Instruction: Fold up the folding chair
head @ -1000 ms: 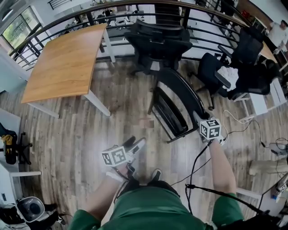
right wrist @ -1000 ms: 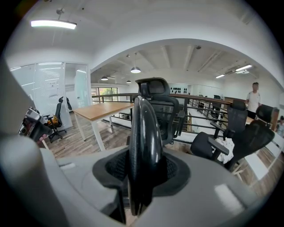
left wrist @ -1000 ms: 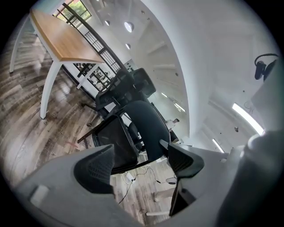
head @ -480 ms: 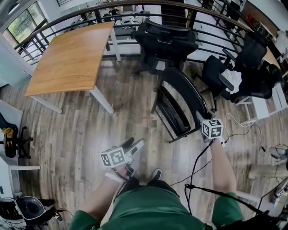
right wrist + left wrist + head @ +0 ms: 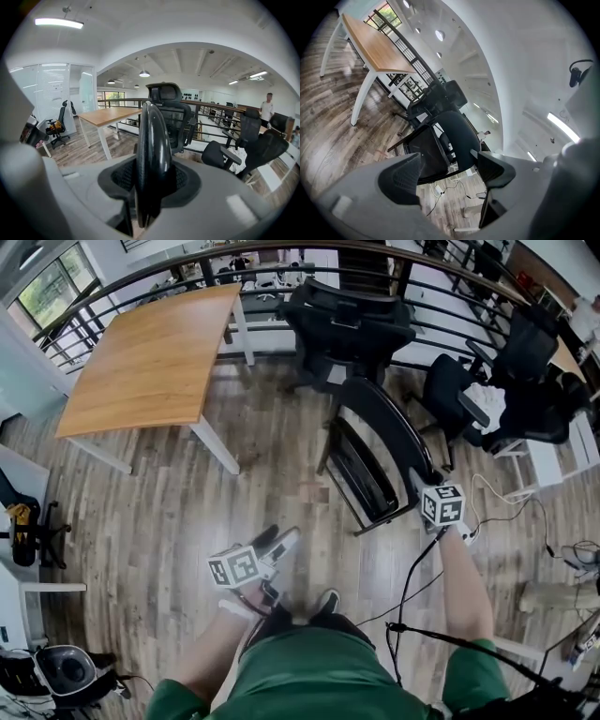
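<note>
- Head view showed the folding chair point(image 5: 375, 465) standing on the wood floor point(image 5: 187, 512) at about 1 o'clock from the person. Its seat was drawn close to its back, so the fold looked mostly done.
- The right gripper point(image 5: 419, 486) had its fingers point(image 5: 119, 180) clamped on the thin edge of the chair's back, at the chair's 5 o'clock corner.
- The left gripper point(image 5: 281, 542) hung at 7 o'clock of the chair, well apart from it, with its fingers point(image 5: 401, 178) spread and holding nothing.
- What seemed left was pressing the seat fully flat, perhaps with the free gripper.
- Whether seat and back already met could not be told. The hinges and feet were hard to make out, and the right gripper's marker cube hid the grip from above.
</note>
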### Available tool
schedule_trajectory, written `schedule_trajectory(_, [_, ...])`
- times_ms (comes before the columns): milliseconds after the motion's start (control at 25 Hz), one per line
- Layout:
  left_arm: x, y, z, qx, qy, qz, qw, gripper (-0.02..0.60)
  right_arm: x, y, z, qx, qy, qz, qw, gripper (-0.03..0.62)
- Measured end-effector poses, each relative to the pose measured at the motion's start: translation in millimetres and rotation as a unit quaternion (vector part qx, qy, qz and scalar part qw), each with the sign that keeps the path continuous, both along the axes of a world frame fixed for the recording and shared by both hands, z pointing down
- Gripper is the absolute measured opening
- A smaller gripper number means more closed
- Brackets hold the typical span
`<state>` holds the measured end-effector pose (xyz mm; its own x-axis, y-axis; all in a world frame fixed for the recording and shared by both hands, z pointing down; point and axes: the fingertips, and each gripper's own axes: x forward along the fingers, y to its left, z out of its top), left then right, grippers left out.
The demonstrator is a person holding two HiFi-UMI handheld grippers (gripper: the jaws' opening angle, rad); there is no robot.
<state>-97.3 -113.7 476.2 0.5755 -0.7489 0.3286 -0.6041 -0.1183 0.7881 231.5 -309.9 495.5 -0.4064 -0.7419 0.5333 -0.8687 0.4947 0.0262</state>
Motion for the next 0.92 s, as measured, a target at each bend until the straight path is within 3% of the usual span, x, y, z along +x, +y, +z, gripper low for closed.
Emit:
schedule_trajectory(280, [-1,3,5,-0.004,-0.003,-0.001,1.0000,0.394,-2,0,0,0.000,0.002,-0.001,1.000,0.133])
schedule_trajectory(440, [6,8,3,-0.012,0.020,0.007,0.9997,0.394,-4,2,0,0.001,0.003,-0.001,1.000,0.133])
schedule_trajectory(920, [12,12,0,-0.012,0.018,0.007,0.9997,0.394,-1,1,-4,0.004,0.006,-0.005,1.000,0.133])
